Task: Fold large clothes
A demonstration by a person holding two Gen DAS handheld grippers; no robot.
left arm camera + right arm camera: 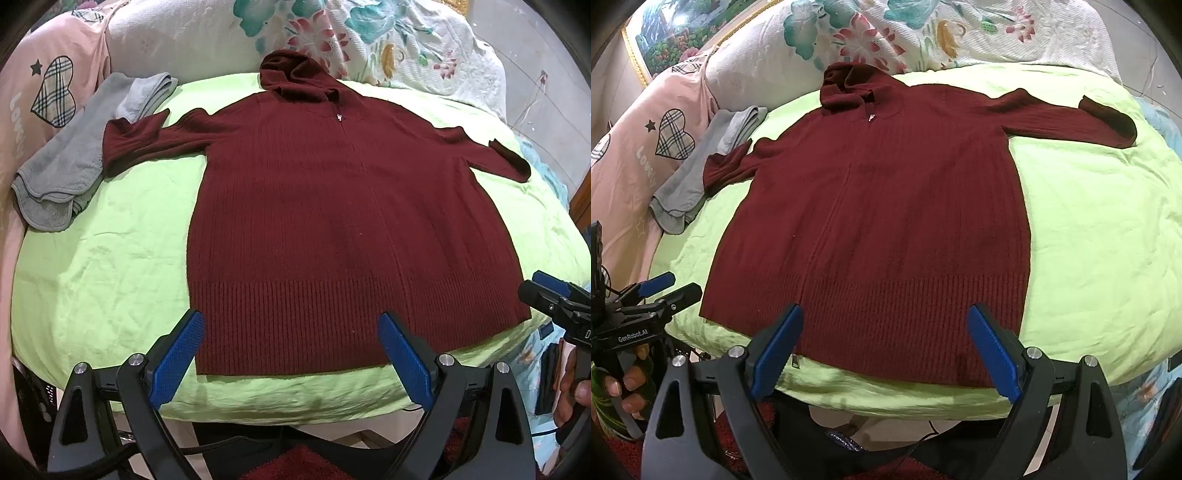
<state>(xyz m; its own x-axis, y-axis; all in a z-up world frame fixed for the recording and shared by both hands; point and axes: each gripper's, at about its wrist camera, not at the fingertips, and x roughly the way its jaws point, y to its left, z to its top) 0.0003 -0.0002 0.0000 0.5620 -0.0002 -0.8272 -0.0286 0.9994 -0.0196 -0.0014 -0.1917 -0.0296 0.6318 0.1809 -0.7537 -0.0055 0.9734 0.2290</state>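
Note:
A dark red knitted hooded zip sweater lies flat, front up, on a light green sheet, hood away from me and both sleeves spread out. It also shows in the right wrist view. My left gripper is open and empty, hovering over the sweater's near hem at its left part. My right gripper is open and empty over the near hem, towards its right part. The right gripper also shows at the edge of the left wrist view, and the left gripper in the right wrist view.
A folded grey towel lies at the left, under the left sleeve's cuff. A pink heart-print cover and a floral quilt lie behind. The bed's near edge is just below my grippers. A framed picture stands far left.

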